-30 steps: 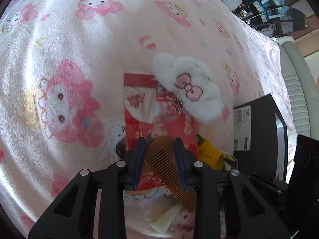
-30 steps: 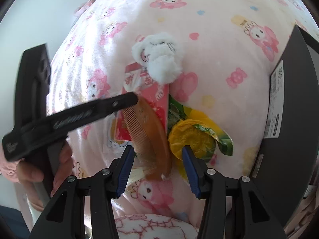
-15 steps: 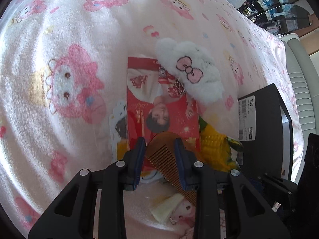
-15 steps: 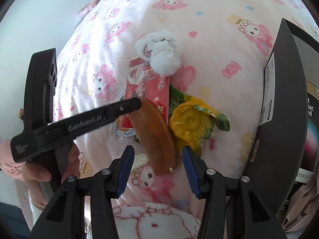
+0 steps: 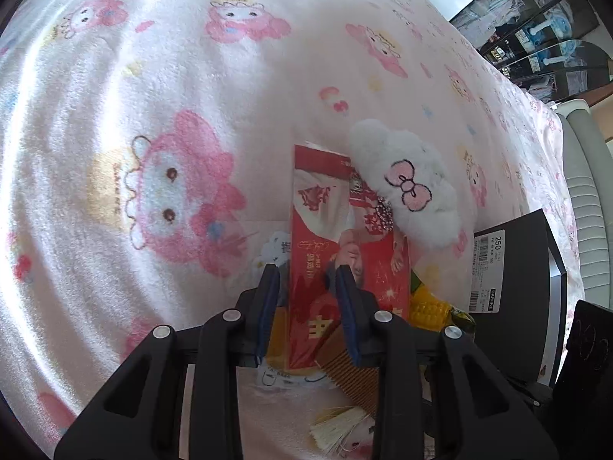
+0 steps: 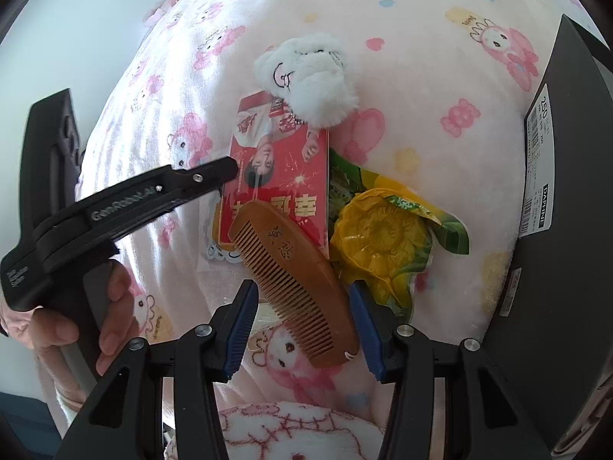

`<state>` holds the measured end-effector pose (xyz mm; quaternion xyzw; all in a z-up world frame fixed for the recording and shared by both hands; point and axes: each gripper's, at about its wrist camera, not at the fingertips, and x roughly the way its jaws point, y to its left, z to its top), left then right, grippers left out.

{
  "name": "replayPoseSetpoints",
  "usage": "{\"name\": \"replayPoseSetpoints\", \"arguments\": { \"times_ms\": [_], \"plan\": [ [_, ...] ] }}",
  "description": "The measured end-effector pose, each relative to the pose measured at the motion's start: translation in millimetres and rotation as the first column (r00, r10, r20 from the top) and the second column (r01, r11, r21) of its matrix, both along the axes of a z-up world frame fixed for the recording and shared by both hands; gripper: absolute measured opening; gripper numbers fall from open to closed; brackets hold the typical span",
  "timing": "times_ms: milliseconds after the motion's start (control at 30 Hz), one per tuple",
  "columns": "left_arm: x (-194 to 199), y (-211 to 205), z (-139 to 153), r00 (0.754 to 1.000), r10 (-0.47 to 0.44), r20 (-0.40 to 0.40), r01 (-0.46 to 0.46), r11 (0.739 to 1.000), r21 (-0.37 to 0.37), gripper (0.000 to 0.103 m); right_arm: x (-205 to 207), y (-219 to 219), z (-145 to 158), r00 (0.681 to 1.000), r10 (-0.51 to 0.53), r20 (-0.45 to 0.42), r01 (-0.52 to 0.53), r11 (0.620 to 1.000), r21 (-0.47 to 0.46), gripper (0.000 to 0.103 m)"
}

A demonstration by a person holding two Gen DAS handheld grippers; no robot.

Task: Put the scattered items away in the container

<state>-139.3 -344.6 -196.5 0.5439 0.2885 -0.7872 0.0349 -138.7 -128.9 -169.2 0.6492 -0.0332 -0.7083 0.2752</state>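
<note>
The brown wooden comb [image 6: 291,268] lies slantwise on the pink cartoon-print blanket of the bed [image 6: 421,57], in the lower middle of the right wrist view. Its upper end rests on the flat red printed packet [image 6: 283,176], and its lower end sits between the fingers [image 6: 239,326] of the right gripper [image 6: 302,286]. Those fingers stand well apart on either side of the comb and grip nothing; a strip of blanket shows between the left one and the teeth. The step in hand looks like taking the comb with this gripper. To do it well, sink a little, then close squarely across the comb's width, one pad on the smooth curved back and the other on the tooth tips. Grip nearer the middle than the end, so that it does not swing when lifted. Keep clear of the crinkled yellow and green snack packet [image 6: 379,230] just beside the right finger, since a pinched corner would drag along. The left gripper [image 5: 307,268], held in a person's hand [image 6: 57,329], has its fingers partly apart and clamped on nothing, standing over the left part of the red packet. It should probably wait, because that packet is thin and pinned under both the comb and the white fluffy plush with the pink bow [image 5: 406,188]. Once lifted, the comb goes toward the black box with the white label [image 6: 567,191] at the right edge of the frame. The box opening is not shown here, so aim only after it comes into sight.
</note>
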Motion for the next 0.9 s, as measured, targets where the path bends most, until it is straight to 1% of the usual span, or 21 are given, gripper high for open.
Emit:
{"name": "replayPoseSetpoints", "arguments": {
  "times_ms": [100, 167, 233, 267, 333, 400, 433, 467, 500, 533, 567, 633, 667, 700, 767, 800, 833, 867, 900],
  "plan": [
    [5, 8, -2, 0.999, -0.044, 0.007, 0.044, 0.999, 0.005, 0.030, -2, -1, -2, 1.000, -0.010, 0.002, 0.010, 1.000, -0.002, 0.046],
    [14, 7, -4, 0.998, -0.050, 0.031, 0.048, 0.998, 0.047, 0.030, -2, 0, -1, 1.000, -0.016, 0.001, 0.016, 1.000, -0.008, 0.046],
    [23, 4, 1, 0.998, -0.054, 0.014, 0.053, 0.995, 0.083, 0.030, -3, 1, 0, 1.000, -0.028, 0.001, 0.028, 1.000, -0.011, 0.046],
    [25, 2, 5, 0.999, -0.050, -0.001, 0.050, 0.995, 0.086, 0.030, -3, -2, 0, 1.000, -0.031, -0.001, 0.031, 0.999, -0.011, 0.046],
    [26, 4, 14, 0.998, -0.056, -0.033, 0.058, 0.997, 0.059, 0.030, -2, -2, 1, 1.000, -0.027, -0.014, 0.027, 1.000, -0.004, 0.046],
    [23, 9, 19, 0.997, -0.075, -0.037, 0.075, 0.997, 0.018, 0.030, -1, -2, 1, 1.000, -0.018, -0.008, 0.018, 1.000, -0.001, 0.046],
    [24, 13, 19, 0.995, -0.092, -0.040, 0.093, 0.995, 0.023, 0.031, -1, -2, 1, 1.000, -0.015, -0.008, 0.015, 1.000, -0.003, 0.046],
    [26, 16, 18, 0.993, -0.110, -0.046, 0.112, 0.993, 0.044, 0.034, 0, -1, 1, 1.000, -0.012, -0.005, 0.012, 1.000, -0.004, 0.046],
    [34, 15, 16, 0.992, -0.121, -0.048, 0.124, 0.990, 0.064, 0.042, 0, 2, 2, 1.000, -0.007, -0.003, 0.007, 1.000, -0.006, 0.046],
    [36, 16, 12, 0.990, -0.131, -0.043, 0.135, 0.988, 0.079, 0.047, 2, 2, 2, 1.000, -0.004, -0.002, 0.004, 1.000, -0.008, 0.046],
    [39, 19, 8, 0.990, -0.136, -0.032, 0.139, 0.987, 0.083, 0.056, 5, 4, 5, 1.000, 0.002, -0.003, -0.002, 1.000, -0.008, 0.046],
    [42, 21, -3, 0.992, -0.128, 0.003, 0.128, 0.989, 0.077, 0.055, 10, 5, 7, 1.000, 0.015, -0.006, -0.015, 1.000, -0.010, 0.046],
    [41, 21, -8, 0.993, -0.119, 0.005, 0.118, 0.989, 0.087, 0.053, 12, 5, 7, 1.000, 0.019, -0.008, -0.019, 1.000, -0.007, 0.046],
    [44, 18, -10, 0.995, -0.098, 0.001, 0.098, 0.991, 0.091, 0.042, 13, 5, 7, 1.000, 0.020, -0.011, -0.020, 1.000, 0.000, 0.046],
    [47, 17, -9, 0.997, -0.076, 0.001, 0.076, 0.992, 0.101, 0.024, 14, 5, 7, 1.000, 0.020, -0.011, -0.020, 1.000, 0.010, 0.046],
    [50, 15, -7, 0.998, -0.063, -0.013, 0.064, 0.992, 0.112, 0.019, 15, 4, 6, 1.000, 0.021, -0.009, -0.021, 1.000, 0.010, 0.046],
    [54, 13, -2, 0.998, -0.055, -0.036, 0.059, 0.990, 0.130, 0.015, 15, 3, 6, 1.000, 0.023, -0.007, -0.023, 1.000, 0.008, 0.046],
    [59, 10, 1, 0.998, -0.045, -0.051, 0.052, 0.988, 0.143, 0.009, 16, 0, 5, 1.000, 0.022, -0.009, -0.022, 1.000, 0.006, 0.046],
    [63, 8, 3, 0.998, -0.036, -0.058, 0.044, 0.988, 0.147, 0.000, 17, 1, 6, 1.000, 0.021, -0.012, -0.021, 1.000, 0.005, 0.046]
  ]
}}
